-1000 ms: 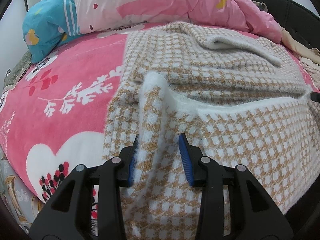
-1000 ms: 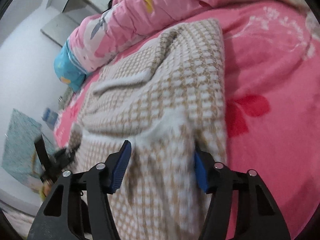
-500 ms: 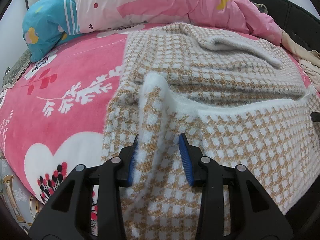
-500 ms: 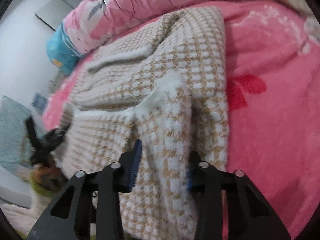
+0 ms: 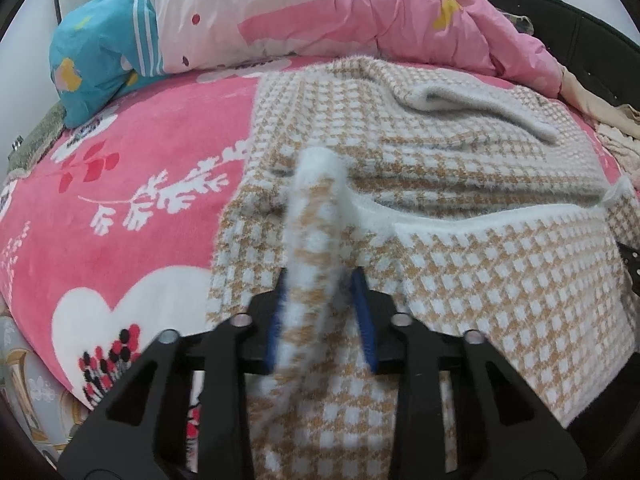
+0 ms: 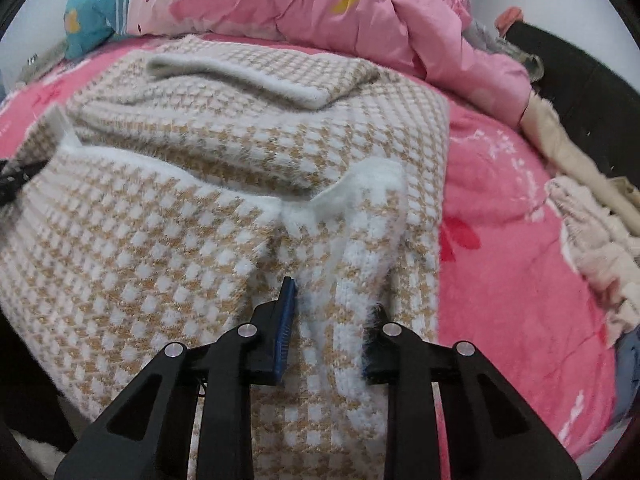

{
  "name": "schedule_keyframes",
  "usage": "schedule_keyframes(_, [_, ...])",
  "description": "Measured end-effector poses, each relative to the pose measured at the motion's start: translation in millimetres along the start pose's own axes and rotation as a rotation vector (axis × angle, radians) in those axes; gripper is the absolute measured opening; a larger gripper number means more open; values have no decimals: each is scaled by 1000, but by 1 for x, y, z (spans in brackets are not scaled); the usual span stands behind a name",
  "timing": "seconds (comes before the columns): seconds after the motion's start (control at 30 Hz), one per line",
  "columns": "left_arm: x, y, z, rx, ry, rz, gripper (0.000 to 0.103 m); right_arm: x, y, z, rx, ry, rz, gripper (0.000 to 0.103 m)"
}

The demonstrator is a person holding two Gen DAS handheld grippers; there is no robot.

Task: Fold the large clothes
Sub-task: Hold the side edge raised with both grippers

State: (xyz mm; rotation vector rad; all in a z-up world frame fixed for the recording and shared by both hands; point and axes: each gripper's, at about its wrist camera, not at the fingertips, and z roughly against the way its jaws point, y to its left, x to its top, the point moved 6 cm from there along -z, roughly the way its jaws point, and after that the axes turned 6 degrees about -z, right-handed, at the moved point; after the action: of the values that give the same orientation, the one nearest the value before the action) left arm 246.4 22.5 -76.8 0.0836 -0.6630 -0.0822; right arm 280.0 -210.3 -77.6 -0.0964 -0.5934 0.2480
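- A tan-and-white houndstooth knit sweater point(image 5: 460, 200) lies spread on a pink floral blanket point(image 5: 132, 184) that covers the bed; it fills the centre and right of the left wrist view and the centre and left of the right wrist view
- The sweater's white hem is turned up across its middle, and a white ribbed edge, perhaps the collar point(image 6: 248, 76), lies folded near the upper part of the frame
- Left gripper point(image 5: 320, 316), bottom centre of its view: the jaws are closing, and a raised ridge of the sweater's side stands between the blue pads point(image 5: 362, 312), pinched up from the blanket; the pads appear to press on the knit
- Right gripper point(image 6: 330, 320), bottom centre of its view: the jaws are closing with a bunched fold of the sweater between them; the left blue pad point(image 6: 285, 320) shows clearly, the other is half buried in fuzzy fabric, so the knit looks gripped
- A rumpled pink quilt point(image 6: 360, 12) with a teal end point(image 5: 96, 48) is heaped along the top of both views, just beyond the sweater
- Beige and pale pink clothes point(image 6: 592, 232) lie piled at the right edge of the right wrist view, apart from the sweater
- No container shows in either view
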Motion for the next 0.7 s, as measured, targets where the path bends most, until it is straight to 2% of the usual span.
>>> schedule_keyframes(0.07, [0, -2, 8, -10, -11, -7, 15, -2, -2, 0, -4, -2, 0, 24])
schedule_keyframes(0.27, [-2, -2, 13, -105, 18, 29, 15, -7, -3, 2, 3, 0, -12, 24])
schedule_keyframes(0.37, [-4, 1, 9, -101, 41, 34, 16, -6, -3, 1, 4, -1, -11, 24])
schedule_keyframes(0.5, [-8, 4, 1, -92, 50, 37, 25, -7, -2, 1, 11, 1, -20, 24])
schedule_keyframes(0.7, [-9, 4, -4, -83, 44, 47, 26, -4, -7, -6, 16, 0, -25, 24])
